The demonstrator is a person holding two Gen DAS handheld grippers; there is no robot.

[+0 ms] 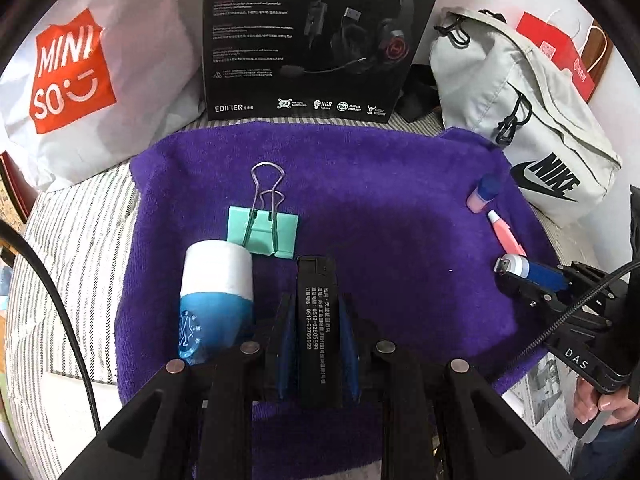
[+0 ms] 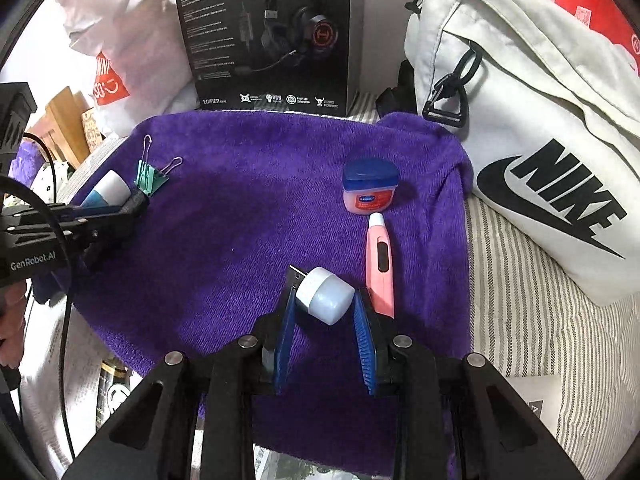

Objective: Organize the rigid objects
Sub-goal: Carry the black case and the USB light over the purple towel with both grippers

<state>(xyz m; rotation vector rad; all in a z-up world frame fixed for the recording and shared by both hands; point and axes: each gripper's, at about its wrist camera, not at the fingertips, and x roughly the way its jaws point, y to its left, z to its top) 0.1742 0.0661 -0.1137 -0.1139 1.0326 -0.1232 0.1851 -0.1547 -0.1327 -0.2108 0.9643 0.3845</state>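
The left tool (image 1: 318, 304) is clamped on a black lighter (image 1: 316, 320) above the purple towel (image 1: 380, 208). Just left lies a blue-and-white bottle (image 1: 214, 300), with a green binder clip (image 1: 264, 230) beyond it. At right, the right tool (image 1: 520, 280) grips a small USB light (image 1: 516, 266) near a pink pen (image 1: 505, 232).

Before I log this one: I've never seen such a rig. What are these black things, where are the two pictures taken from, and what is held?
A person holds a two-finger tool in each hand; each carries a camera looking along its fingers. In the left view, the left tool is shut on a black lighter, beside a white-and-blue tube and a green clip. In the right view, the right tool grips a small USB light, beside a pink pen and a jar. All lie on a purple towel.
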